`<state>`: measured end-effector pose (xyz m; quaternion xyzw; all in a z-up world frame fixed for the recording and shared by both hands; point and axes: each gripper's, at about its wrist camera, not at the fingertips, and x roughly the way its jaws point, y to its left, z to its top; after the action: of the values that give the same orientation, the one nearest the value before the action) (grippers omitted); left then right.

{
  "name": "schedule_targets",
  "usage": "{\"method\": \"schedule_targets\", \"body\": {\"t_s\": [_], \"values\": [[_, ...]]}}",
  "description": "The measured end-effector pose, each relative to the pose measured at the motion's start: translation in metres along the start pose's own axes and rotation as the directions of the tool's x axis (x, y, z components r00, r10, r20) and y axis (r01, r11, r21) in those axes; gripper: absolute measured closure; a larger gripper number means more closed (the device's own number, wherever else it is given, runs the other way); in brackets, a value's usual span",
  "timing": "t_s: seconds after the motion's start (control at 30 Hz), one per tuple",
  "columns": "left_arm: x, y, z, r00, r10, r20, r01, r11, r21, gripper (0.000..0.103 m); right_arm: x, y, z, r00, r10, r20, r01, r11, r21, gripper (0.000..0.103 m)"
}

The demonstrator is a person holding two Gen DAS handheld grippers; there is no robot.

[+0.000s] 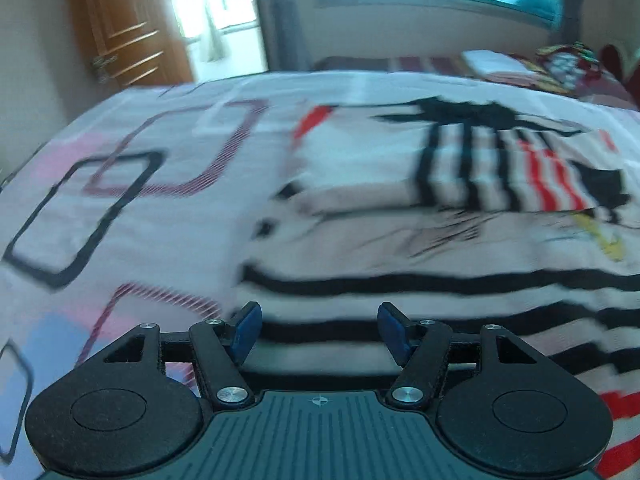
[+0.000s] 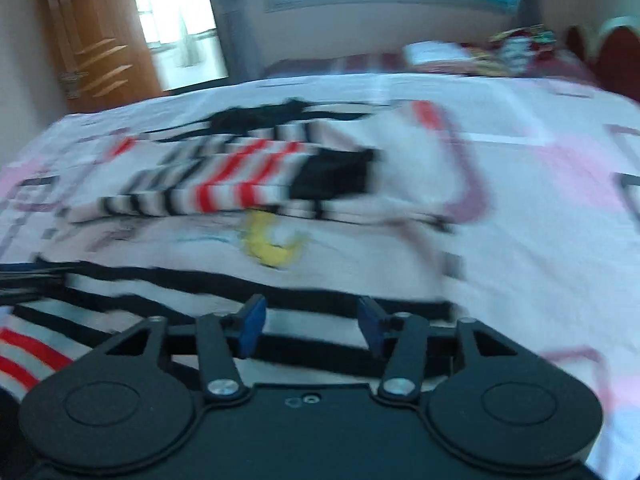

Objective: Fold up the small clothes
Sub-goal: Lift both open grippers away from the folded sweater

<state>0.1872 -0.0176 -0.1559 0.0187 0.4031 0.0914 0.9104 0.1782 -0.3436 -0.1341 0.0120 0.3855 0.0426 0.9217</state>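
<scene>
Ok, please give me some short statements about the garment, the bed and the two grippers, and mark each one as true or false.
1. The striped garment lies on a patterned bedsheet. True.
2. The left gripper is shut on the garment. False: its blue pads stand apart with nothing pinched between them.
3. The garment has black and red stripes. True.
4. The right gripper holds a yellow sock. False: its jaws are open and empty; the yellow is a print on the garment.
5. A wooden door stands beyond the bed. True.
</scene>
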Motion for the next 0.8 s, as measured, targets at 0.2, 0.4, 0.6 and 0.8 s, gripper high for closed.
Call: {"method": "schedule_targets", "body": {"t_s": [0.2, 0.4, 0.6, 0.8], "values": [[0.004, 0.022, -0.016, 0.998, -0.061, 0.014, 0.062, 0.997, -0.043, 0.049, 0.006, -0.001, -0.014, 0.992, -0.114, -0.050, 0.114, 0.993, 0.001, 0.066], [0.008, 0.032, -0.016, 0.999, -0.043, 0.030, 0.044, 0.999, -0.017, 0.055, 0.007, 0.002, -0.023, 0.974, -0.225, -0.006, 0.225, 0.974, -0.042, 0.088], [-0.021, 0.028, -0.013, 0.991, -0.130, 0.038, 0.131, 0.990, -0.046, 0.055, -0.012, 0.004, -0.016, 0.989, -0.149, -0.010, 0.149, 0.985, 0.084, 0.081], [-0.033, -0.019, -0.023, 0.965, -0.261, 0.009, 0.259, 0.962, 0.092, 0.055, -0.027, 0.072, -0.031, 0.999, 0.047, -0.024, -0.047, 0.999, 0.002, 0.078]]}}
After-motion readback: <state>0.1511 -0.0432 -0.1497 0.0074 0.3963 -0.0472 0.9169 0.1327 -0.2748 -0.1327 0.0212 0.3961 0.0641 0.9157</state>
